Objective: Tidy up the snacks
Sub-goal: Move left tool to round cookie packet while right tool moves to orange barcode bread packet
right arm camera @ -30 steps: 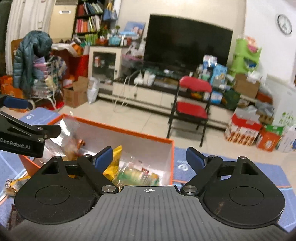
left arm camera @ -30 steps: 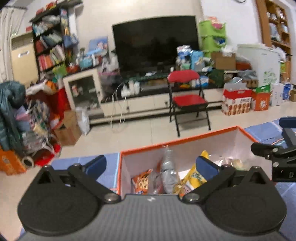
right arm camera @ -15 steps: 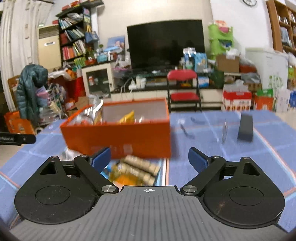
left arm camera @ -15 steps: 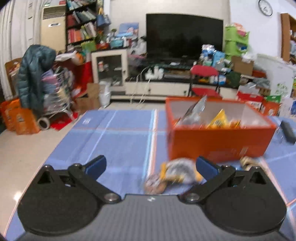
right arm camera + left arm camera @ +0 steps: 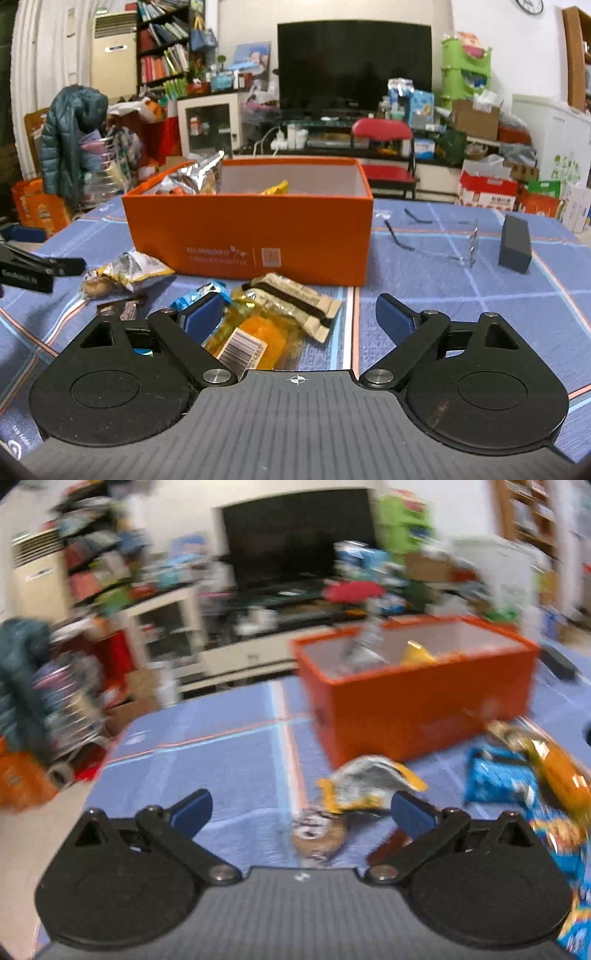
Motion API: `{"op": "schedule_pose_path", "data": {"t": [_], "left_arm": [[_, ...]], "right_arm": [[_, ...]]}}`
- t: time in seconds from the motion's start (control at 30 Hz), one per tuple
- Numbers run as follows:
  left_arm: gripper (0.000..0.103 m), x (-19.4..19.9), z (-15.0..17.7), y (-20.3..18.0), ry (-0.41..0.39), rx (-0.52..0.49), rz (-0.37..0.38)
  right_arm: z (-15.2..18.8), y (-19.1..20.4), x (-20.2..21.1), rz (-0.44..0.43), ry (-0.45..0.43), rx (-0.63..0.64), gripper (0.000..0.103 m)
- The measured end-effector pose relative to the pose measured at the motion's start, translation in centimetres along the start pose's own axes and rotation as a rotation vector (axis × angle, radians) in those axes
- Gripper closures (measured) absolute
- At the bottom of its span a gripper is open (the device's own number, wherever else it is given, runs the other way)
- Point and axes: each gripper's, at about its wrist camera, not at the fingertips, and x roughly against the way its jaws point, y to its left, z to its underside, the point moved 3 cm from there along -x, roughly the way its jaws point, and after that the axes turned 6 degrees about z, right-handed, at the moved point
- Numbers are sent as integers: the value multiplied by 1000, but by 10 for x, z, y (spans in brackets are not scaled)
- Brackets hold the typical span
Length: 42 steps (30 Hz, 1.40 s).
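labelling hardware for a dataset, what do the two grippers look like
Both match: matte black bodies, a ribbed grey centre plate, two round black discs, silver pivot screws, black linkage arms and blue pads. The right gripper shows a white crosshair mark; the left gripper carries white lettering on its side.

The left gripper (image 5: 301, 810) hangs low over the blue cloth (image 5: 221, 760) with its jaws spread wide, nothing between them, and the whole view is smeared with blur. Just ahead of its fingers lie a round brown snack (image 5: 318, 836) and a crumpled silver-yellow packet (image 5: 369, 782), with a blue pack (image 5: 496, 777) and an orange pack (image 5: 561, 771) off to the right. Behind them stands the orange box (image 5: 424, 716), open, with wrappers poking above its rim.
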Motion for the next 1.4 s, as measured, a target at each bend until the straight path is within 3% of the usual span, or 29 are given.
{"op": "schedule_pose_path", "data": {"t": [0.1, 0.3, 0.37, 0.43, 0.47, 0.63, 0.73, 0.87, 1.1, 1.4], "left_arm": [[1, -14, 2, 0, 20, -41, 82], [1, -32, 0, 9, 18, -52, 163], [5, -40, 2, 16, 62, -52, 205], [24, -43, 6, 23, 93, -37, 224], [29, -45, 8, 26, 104, -17, 232], [29, -48, 8, 28, 103, -5, 256], [29, -50, 7, 23, 113, -48, 250], [29, -53, 10, 16, 135, -87, 245], [28, -54, 10, 8, 122, -77, 220], [28, -54, 9, 5, 127, -35, 188]], "right_arm": [[2, 2, -5, -10, 11, 9, 22], [3, 1, -13, -19, 33, 3, 28], [4, 1, -14, -24, 35, 1, 28], [3, 1, -15, -25, 33, -1, 28], [3, 1, -16, -26, 36, 0, 28], [5, 4, -22, -30, 51, -5, 28], [8, 7, -23, -20, 57, 5, 28], [10, 9, -31, -37, 95, -29, 37], [14, 15, -43, -84, 150, -102, 45], [17, 20, -50, -85, 217, -100, 70]]}}
